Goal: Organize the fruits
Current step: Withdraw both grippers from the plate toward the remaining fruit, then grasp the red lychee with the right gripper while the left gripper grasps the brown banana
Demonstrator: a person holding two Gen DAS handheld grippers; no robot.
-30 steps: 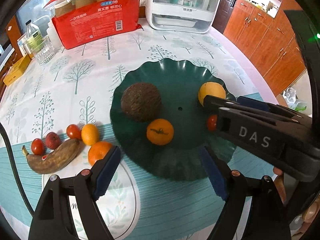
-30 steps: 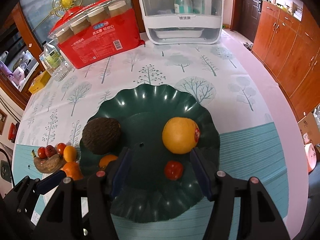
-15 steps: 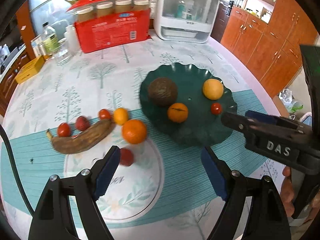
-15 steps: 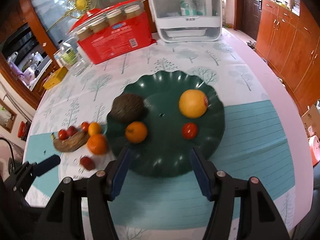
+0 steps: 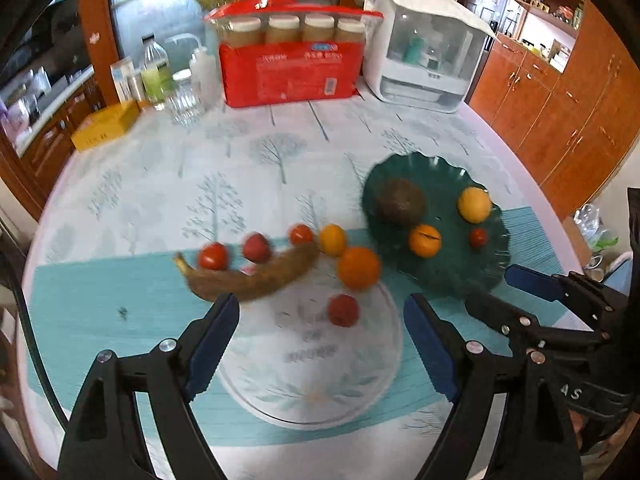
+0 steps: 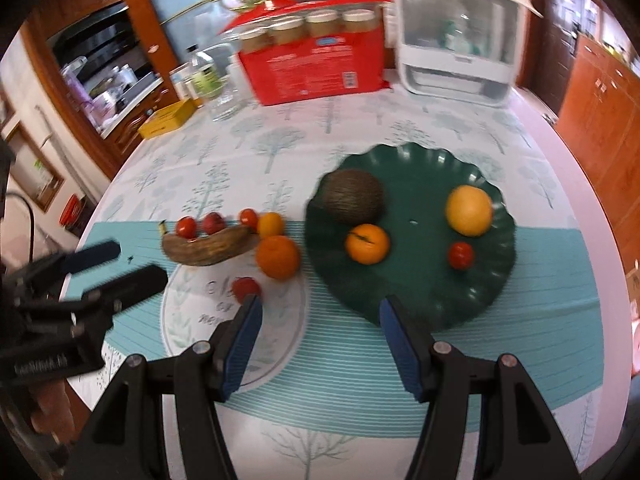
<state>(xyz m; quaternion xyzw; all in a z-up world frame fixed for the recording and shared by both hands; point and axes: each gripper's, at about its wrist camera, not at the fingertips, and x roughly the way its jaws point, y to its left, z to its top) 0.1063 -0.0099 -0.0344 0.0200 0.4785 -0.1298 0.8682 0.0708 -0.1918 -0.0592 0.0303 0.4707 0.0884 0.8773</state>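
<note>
Tree-print tablecloth [image 5: 248,152] held dark green scalloped plate [image 5: 480,276]. Overripe brown banana [image 5: 256,276] lay left of plate, long axis left-right, loose fruits touching. Left gripper [image 5: 322,344] nearer, spread, empty. Right gripper [image 6: 320,344] spread, empty, facing plate.

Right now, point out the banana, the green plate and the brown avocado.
banana [image 6: 208,249]: right wrist view, middle of its brown body.
green plate [image 6: 424,292]: right wrist view, bare near part of its dish.
brown avocado [image 6: 352,197]: right wrist view, centre of its rough skin.
</note>
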